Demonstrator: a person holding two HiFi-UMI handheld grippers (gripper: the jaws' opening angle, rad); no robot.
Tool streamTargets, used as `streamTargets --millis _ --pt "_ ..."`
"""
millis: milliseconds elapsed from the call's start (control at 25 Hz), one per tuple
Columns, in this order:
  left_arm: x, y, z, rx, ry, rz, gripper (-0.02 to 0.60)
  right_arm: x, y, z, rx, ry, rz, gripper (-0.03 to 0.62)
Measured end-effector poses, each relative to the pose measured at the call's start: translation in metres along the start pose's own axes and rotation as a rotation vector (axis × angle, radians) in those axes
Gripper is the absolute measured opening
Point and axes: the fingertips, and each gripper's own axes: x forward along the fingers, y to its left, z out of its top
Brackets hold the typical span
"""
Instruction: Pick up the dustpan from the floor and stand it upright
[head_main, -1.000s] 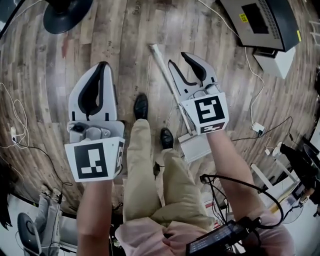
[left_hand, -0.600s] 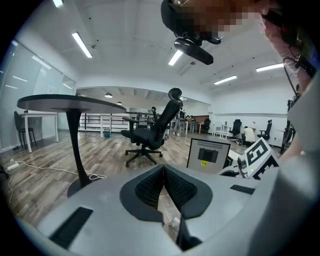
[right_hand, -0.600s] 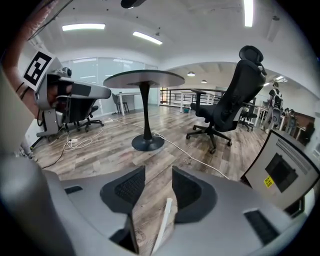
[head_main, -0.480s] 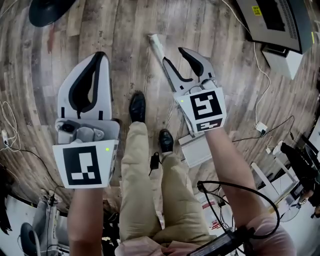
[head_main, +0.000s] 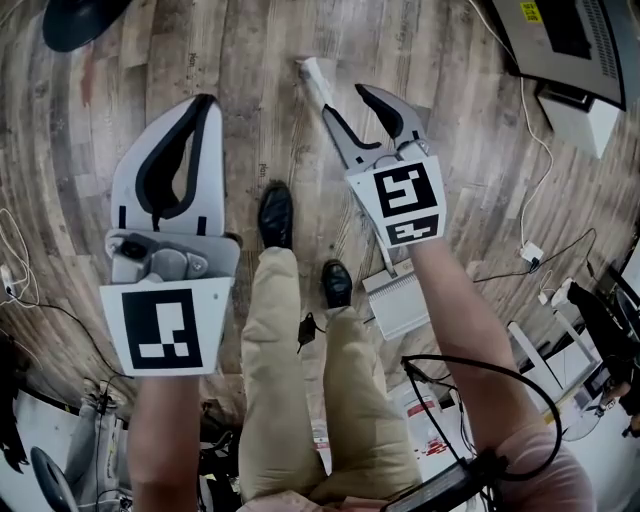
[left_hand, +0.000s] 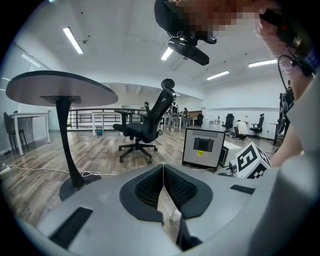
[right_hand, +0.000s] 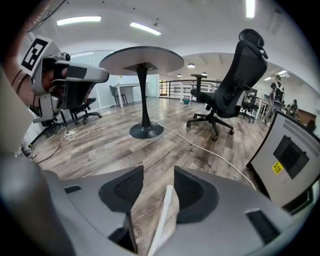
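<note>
Dustpan (head_main: 400, 305) lies flat on the floor (head_main: 250, 80) beside my right shoe (head_main: 335, 283); my right tongs (head_main: 345, 100), jaws apart, have crept forward over its white handle (right_hand: 165, 215), left tongs (head_main: 203, 105) closed, empty, so grasp comes next.

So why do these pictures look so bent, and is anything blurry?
Head view: the wide lens bows the grey wooden floor planks into curves; all sharp. Left gripper view: dark rounded corners, bright ceiling strip lights without much glare, a mosaic patch added on top. Right gripper view: same bulging; the white dustpan handle between the jaws looks crisp.
</note>
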Motion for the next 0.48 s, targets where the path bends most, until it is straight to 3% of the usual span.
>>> streamTargets --millis 480 --pt "0.02 0.004 -0.047 0.013 0.032 -0.014 0.014 0.043 0.001 -0.051 -0.013 0.091 0.027 0.2"
